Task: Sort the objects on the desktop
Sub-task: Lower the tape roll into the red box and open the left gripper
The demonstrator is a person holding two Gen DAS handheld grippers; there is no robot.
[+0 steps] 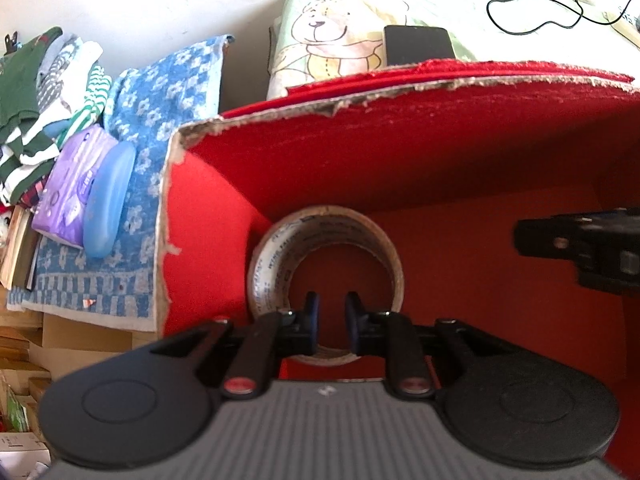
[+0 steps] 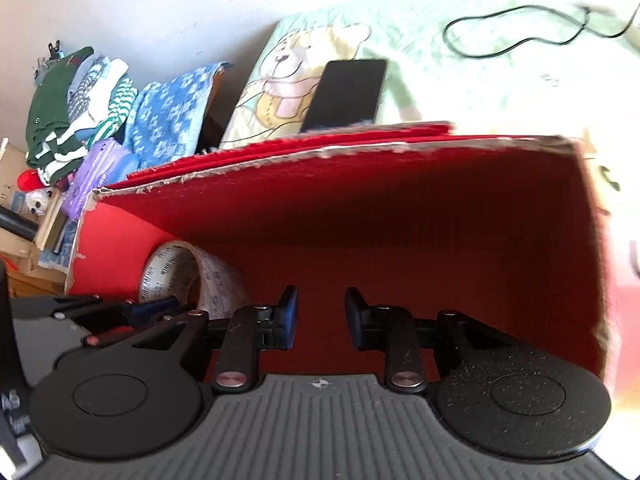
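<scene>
A roll of brown packing tape (image 1: 268,268) with a printed cardboard core sits in the left corner of a red cardboard box (image 1: 400,92) with a torn rim. My left gripper (image 1: 332,312) hovers over the roll's hole, its blue pads a small gap apart with only red floor between them. In the right wrist view the same tape roll (image 2: 218,284) is at the lower left, with a left finger (image 2: 158,305) beside it. My right gripper (image 2: 322,308) hangs open and empty over the red box (image 2: 360,152) floor. It also shows as a black shape, the right gripper (image 1: 560,244).
Behind the box a black phone (image 1: 418,44) lies on bear-print bedding (image 1: 320,40), with a black cable (image 1: 532,12) farther right. To the left are a blue floral towel (image 1: 168,92), a purple pack (image 1: 72,184), a blue oval case (image 1: 108,200) and stacked clothes (image 1: 40,80).
</scene>
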